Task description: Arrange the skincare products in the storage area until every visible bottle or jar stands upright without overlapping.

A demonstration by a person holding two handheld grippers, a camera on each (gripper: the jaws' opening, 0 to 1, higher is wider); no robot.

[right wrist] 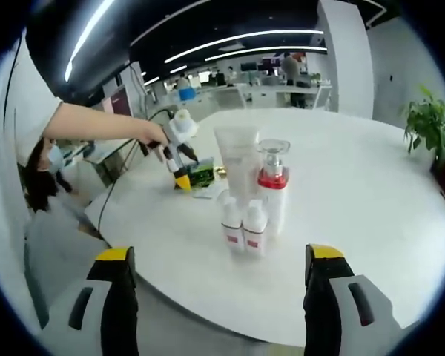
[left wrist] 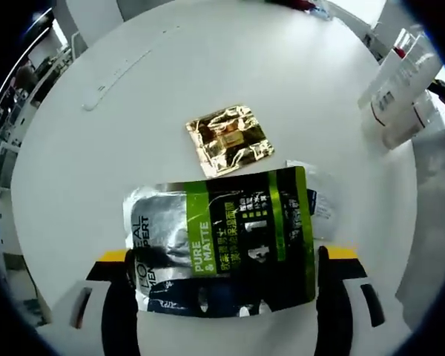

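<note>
1. In the left gripper view, the left gripper (left wrist: 224,297) has its jaws spread wide on either side of a flat green and silver sachet (left wrist: 221,241) lying on the round white table (left wrist: 133,81). The jaws stand at the sachet's edges; whether they press on it cannot be told, and its lower edge is partly hidden.
2. Beyond it lies a crumpled gold foil packet (left wrist: 228,139), apart from the sachet. A clear wrapper (left wrist: 317,194) peeks from under the sachet's right side, mostly covered.
3. At the far right edge, white bottles (left wrist: 400,89) appear, distorted and cut off.
4. In the right gripper view, the right gripper (right wrist: 221,297) is wide open and holds nothing, hovering before an upright cluster: a white tube (right wrist: 237,159), a red-collared pump bottle (right wrist: 273,182) and two small white bottles (right wrist: 243,226), close together.
5. Farther back, a person's hand (right wrist: 152,137) holds the left gripper over the table; details there are too small to make out.
</note>
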